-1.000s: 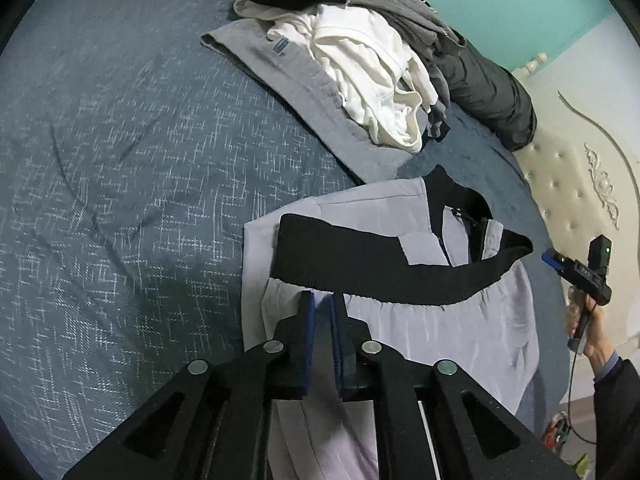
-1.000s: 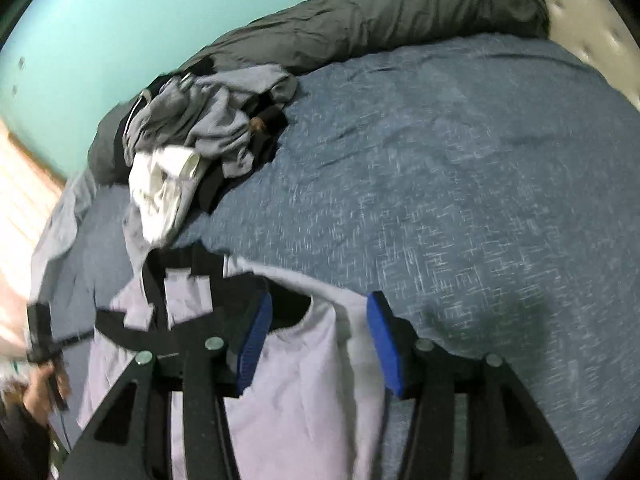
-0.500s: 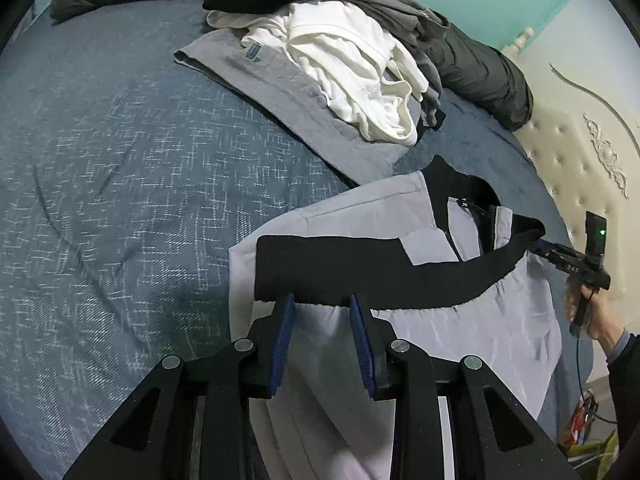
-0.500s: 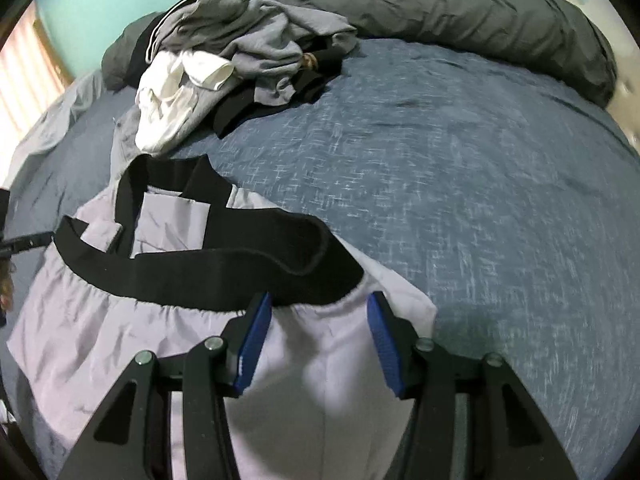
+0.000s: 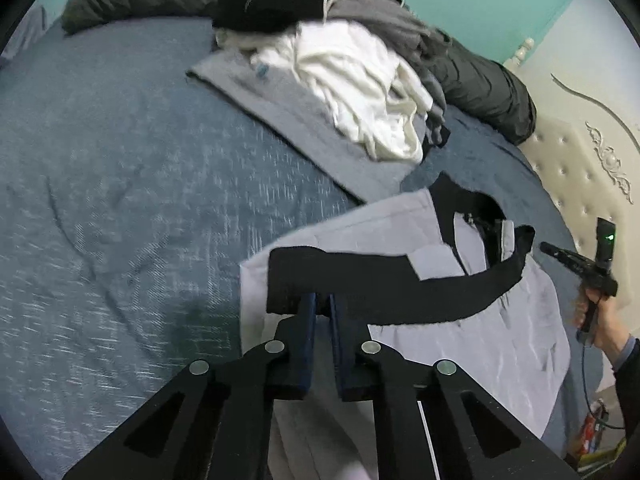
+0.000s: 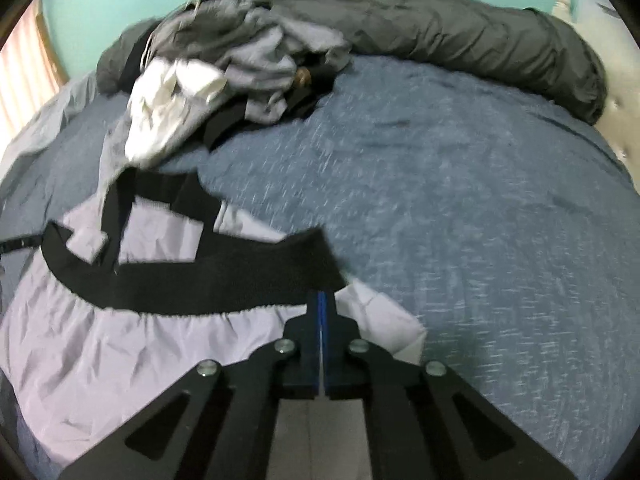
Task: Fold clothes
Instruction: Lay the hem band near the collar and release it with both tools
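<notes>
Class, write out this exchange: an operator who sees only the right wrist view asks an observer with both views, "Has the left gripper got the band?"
Observer: The left gripper is closing its jaws on the lower edge of the band, with cloth between the pads.
Operator: What lies under the pile?
Observer: A grey garment, spread flat, with a small blue tag.
Operator: Anything past the band's far end?
Observer: A hand holding a black tool with a green light.

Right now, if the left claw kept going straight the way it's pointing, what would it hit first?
The black waistband of the pale lilac garment: the left claw is closing right at that band's edge. Past it is probably the blue bedspread, though depth is unclear.
</notes>
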The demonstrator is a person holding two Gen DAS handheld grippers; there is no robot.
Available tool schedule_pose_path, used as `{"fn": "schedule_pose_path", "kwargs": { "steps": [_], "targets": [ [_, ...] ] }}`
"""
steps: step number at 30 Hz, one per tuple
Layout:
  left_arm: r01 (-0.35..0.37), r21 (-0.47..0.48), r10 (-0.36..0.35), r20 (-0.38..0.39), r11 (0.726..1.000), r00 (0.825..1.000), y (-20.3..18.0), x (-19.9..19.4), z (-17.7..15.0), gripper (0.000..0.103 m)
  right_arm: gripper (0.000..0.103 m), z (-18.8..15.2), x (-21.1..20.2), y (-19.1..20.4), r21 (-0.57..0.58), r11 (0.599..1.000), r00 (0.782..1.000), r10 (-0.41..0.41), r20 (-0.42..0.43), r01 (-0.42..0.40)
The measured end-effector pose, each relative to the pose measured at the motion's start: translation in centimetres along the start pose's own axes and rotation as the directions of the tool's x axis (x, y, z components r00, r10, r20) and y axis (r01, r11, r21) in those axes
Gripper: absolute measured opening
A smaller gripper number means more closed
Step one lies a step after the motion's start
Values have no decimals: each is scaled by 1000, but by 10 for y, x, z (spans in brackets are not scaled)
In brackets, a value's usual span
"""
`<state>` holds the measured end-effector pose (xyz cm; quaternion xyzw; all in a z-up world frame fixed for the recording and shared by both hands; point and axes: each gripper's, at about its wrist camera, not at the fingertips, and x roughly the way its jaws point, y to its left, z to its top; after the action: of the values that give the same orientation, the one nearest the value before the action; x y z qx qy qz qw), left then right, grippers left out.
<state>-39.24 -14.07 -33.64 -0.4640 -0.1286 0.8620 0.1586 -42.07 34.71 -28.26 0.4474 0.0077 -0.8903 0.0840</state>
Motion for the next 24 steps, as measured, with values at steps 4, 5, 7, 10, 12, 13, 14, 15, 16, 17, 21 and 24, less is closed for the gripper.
{"fn": "schedule_pose_path", "kwargs": {
  "steps": [4,5,7,10,12,13,14,15,16,17,21,24],
  "targets": [
    [-11,19,10,57,1000,998,-9,-20,10,7,0,11,-27,-22,80,997,997,-19,76,13],
    [-13,24,11,63,1000,998,-11,-22,13,7,0,13,-30,-26,94,996,996,-18,82,10],
    [-25,40,23,52,999,998,-15,-20,17,7,0,16,-28,-32,112,993,998,27,64,-34],
    [-32,37,30,39,999,999,-16,-16,20,7,1,10,-12,-23,98,989,993,115,-19,-113],
    [-33,23,32,35,999,999,-12,-13,19,7,10,4,-2,-12,73,989,991,130,-44,-126],
    [-33,17,33,32,999,999,-10,-11,18,7,31,1,3,-7,66,991,992,120,-47,-116],
    [-36,18,35,30,999,999,-10,-11,16,7,42,0,9,-4,68,992,992,111,-54,-107],
    [-38,19,37,27,999,999,-9,-10,15,7,50,-1,15,-3,70,992,992,109,-66,-104],
    [-39,20,39,24,999,999,-8,-9,14,7,50,-1,22,-1,71,992,991,106,-80,-101],
    [-38,22,38,21,999,999,-8,-8,13,7,50,-2,28,0,68,994,991,89,-96,-83],
    [-40,34,39,19,999,999,-7,-5,14,7,50,1,38,10,1,999,994,33,-100,-33],
    [-39,35,39,20,999,999,-6,-3,13,7,29,-1,40,14,-42,999,996,2,-92,-6]
  ]
}}
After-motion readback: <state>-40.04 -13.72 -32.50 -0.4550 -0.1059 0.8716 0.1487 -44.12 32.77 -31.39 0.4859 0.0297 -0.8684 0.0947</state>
